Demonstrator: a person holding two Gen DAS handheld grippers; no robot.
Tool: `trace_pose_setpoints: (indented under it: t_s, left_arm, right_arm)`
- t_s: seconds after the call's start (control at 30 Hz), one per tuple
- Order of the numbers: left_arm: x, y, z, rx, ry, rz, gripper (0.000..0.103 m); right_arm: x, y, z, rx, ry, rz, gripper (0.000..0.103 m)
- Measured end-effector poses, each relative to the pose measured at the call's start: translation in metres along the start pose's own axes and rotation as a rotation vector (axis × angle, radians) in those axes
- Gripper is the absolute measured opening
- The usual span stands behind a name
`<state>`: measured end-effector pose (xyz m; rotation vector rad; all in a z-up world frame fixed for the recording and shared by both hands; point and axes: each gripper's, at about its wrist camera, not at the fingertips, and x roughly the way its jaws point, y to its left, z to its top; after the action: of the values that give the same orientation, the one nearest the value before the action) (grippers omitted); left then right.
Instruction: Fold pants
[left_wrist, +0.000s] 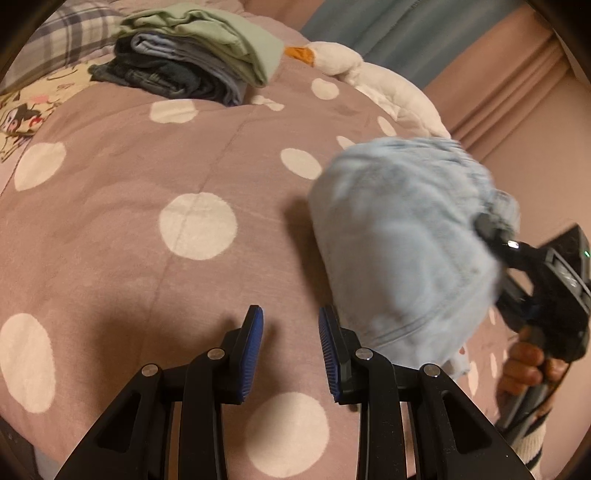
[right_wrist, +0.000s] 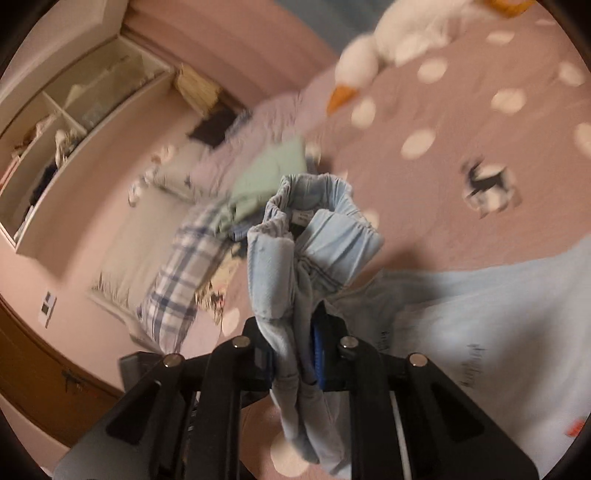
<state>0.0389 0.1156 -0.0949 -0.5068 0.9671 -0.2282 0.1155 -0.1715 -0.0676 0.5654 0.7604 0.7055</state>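
Left wrist: folded clothes stack (left_wrist: 184, 62), goose plush (left_wrist: 369, 77), dotted duvet (left_wrist: 147, 166)

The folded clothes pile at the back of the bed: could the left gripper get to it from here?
Probably yes: only bare dotted blanket lies between the left gripper and the pile.

Support surface is a bed (left_wrist: 122, 229) covered by a mauve quilt with white dots. A stack of folded clothes (left_wrist: 192, 59) lies on the quilt, green piece on top and denim pieces beneath. A white plush goose (left_wrist: 373, 74) lies just beside the stack along the quilt's edge; a plaid pillow (left_wrist: 70, 33) lies behind the stack, and a cartoon-print cloth (left_wrist: 26, 110) lies near it on the side away from the goose.
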Motion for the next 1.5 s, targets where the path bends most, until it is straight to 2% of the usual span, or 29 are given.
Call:
trace_pose_setpoints:
  t_s: [0.13,0.27,0.37,0.4,0.5,0.53,0.6,0.73,0.83,0.9,0.93,0.97,1.03,1.1,1.2,1.3,1.37,1.5]
  left_arm:
    - [0.007,-0.014,-0.002,0.028,0.02,-0.016,0.029]
    - [0.016,-0.031,-0.005,0.069,0.045,-0.027,0.029]
    - [0.024,-0.044,-0.006,0.105,0.066,-0.026,0.029]
    - [0.027,-0.048,-0.005,0.115,0.073,-0.025,0.029]
    - [0.039,-0.062,-0.004,0.158,0.094,-0.013,0.029]
    - [0.041,-0.066,-0.006,0.166,0.101,-0.012,0.029]
    - [0.046,-0.076,-0.007,0.194,0.115,-0.015,0.029]
    - [0.056,-0.094,-0.002,0.264,0.127,-0.021,0.029]
    - [0.066,-0.108,0.007,0.307,0.117,-0.02,0.029]
    - [0.074,-0.115,0.015,0.322,0.113,-0.025,0.029]
    - [0.08,-0.12,0.02,0.328,0.115,-0.034,0.029]
    - [0.084,-0.123,0.024,0.331,0.114,-0.041,0.029]
    - [0.097,-0.13,0.035,0.329,0.118,-0.055,0.029]
    - [0.111,-0.134,0.043,0.327,0.125,-0.056,0.029]
    - [0.13,-0.135,0.05,0.335,0.141,-0.037,0.028]
    - [0.155,-0.122,0.055,0.294,0.196,0.0,0.017]
    - [0.167,-0.113,0.054,0.265,0.224,-0.001,0.012]
    - [0.167,-0.11,0.055,0.246,0.216,-0.001,0.008]
  right_arm:
    - [-0.053,-0.023,-0.005,0.059,-0.106,-0.08,0.016]
    - [-0.093,-0.07,-0.03,0.198,-0.174,-0.19,0.016]
    - [-0.1,-0.102,-0.048,0.287,-0.155,-0.247,0.016]
    - [-0.096,-0.114,-0.054,0.308,-0.126,-0.314,0.017]
    - [-0.086,-0.129,-0.062,0.25,-0.086,-0.418,0.028]
    - [-0.084,-0.136,-0.063,0.271,-0.071,-0.418,0.029]
    - [-0.093,-0.144,-0.062,0.332,-0.077,-0.354,0.034]
    - [-0.109,-0.129,-0.061,0.272,-0.092,-0.394,0.049]
    - [-0.126,-0.099,-0.066,0.111,-0.15,-0.489,0.05]
    - [-0.123,-0.08,-0.067,-0.001,-0.155,-0.493,0.05]
    - [-0.118,-0.074,-0.067,-0.034,-0.149,-0.475,0.048]
    - [-0.109,-0.065,-0.067,-0.089,-0.124,-0.416,0.046]
    - [-0.089,-0.06,-0.068,-0.13,-0.082,-0.355,0.024]
    - [-0.061,-0.056,-0.072,-0.151,-0.014,-0.323,0.017]
    - [-0.031,-0.053,-0.081,-0.206,0.06,-0.316,0.013]
    - [-0.012,-0.061,-0.091,-0.238,0.148,-0.381,0.01]
    - [-0.011,-0.068,-0.094,-0.227,0.16,-0.38,0.008]
    - [-0.013,-0.072,-0.087,-0.209,0.168,-0.354,0.008]
